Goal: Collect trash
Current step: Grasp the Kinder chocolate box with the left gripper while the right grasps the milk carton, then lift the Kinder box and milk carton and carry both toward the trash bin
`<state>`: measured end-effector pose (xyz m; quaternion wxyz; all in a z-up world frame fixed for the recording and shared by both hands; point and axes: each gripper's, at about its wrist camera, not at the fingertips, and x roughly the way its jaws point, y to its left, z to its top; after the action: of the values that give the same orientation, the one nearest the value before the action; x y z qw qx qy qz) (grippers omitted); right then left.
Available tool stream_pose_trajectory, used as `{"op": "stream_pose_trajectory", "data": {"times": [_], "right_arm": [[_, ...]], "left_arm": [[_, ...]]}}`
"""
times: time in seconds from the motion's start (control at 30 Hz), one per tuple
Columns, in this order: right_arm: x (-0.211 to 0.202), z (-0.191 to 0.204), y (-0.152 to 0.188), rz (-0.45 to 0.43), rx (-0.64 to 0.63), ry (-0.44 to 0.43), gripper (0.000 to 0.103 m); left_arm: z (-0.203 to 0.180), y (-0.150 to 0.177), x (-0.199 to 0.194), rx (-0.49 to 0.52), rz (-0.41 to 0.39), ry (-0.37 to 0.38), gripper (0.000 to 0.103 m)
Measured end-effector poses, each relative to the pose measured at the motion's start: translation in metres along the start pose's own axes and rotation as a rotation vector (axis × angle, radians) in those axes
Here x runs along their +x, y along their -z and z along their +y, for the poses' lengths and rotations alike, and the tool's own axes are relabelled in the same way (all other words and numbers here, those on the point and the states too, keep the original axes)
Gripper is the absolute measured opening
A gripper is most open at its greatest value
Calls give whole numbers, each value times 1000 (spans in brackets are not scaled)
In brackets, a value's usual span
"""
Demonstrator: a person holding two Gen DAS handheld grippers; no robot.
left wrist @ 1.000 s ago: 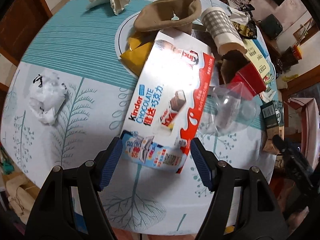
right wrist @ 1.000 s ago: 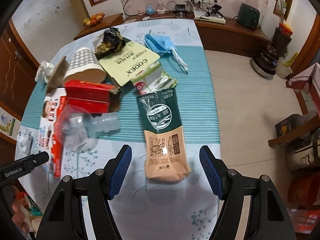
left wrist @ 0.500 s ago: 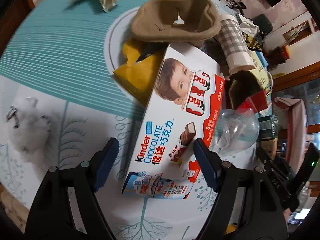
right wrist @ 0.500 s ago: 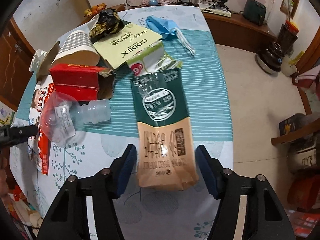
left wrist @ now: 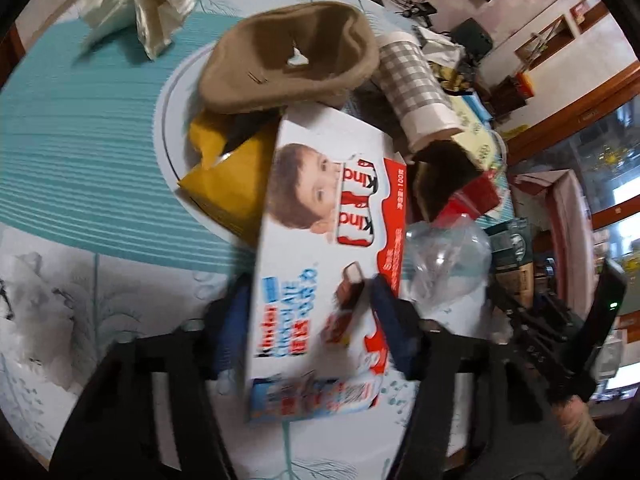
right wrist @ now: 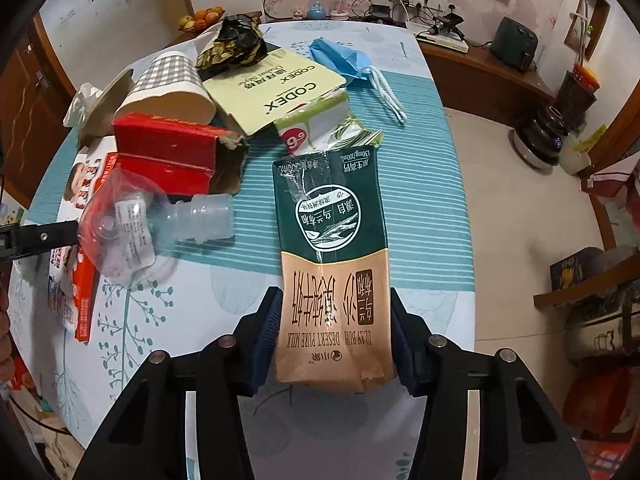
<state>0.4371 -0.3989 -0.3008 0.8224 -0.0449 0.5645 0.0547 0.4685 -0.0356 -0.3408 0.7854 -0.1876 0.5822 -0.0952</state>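
Kinder chocolate box (left wrist: 320, 256) lengthwise between closing left gripper (left wrist: 310, 332) pads, "Desert Pure Milk" carton (right wrist: 332, 264) lengthwise away from closing right gripper (right wrist: 334, 340), pads touching both.

Home: dining table (right wrist: 420, 184), fruit bowl (right wrist: 202, 16)

A green-and-tan milk carton (right wrist: 332, 256), a grey-checked cup (right wrist: 168, 80), a teal-striped tablecloth (right wrist: 424, 184).
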Motion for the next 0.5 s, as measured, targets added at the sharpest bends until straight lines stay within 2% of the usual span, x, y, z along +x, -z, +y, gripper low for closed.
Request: {"op": "stream_pose_trajectory", "data": {"times": [0.2, 0.3, 0.5], "right_arm": [[-8, 7, 10, 10, 7, -27, 50], [-14, 12, 14, 10, 21, -43, 49], [-36, 22, 22, -17, 56, -75, 48]], "left_arm": [[-6, 16, -13, -26, -46, 38, 23], [-12, 17, -27, -49, -76, 46, 17], [-40, 26, -46, -61, -118, -11, 8]]}}
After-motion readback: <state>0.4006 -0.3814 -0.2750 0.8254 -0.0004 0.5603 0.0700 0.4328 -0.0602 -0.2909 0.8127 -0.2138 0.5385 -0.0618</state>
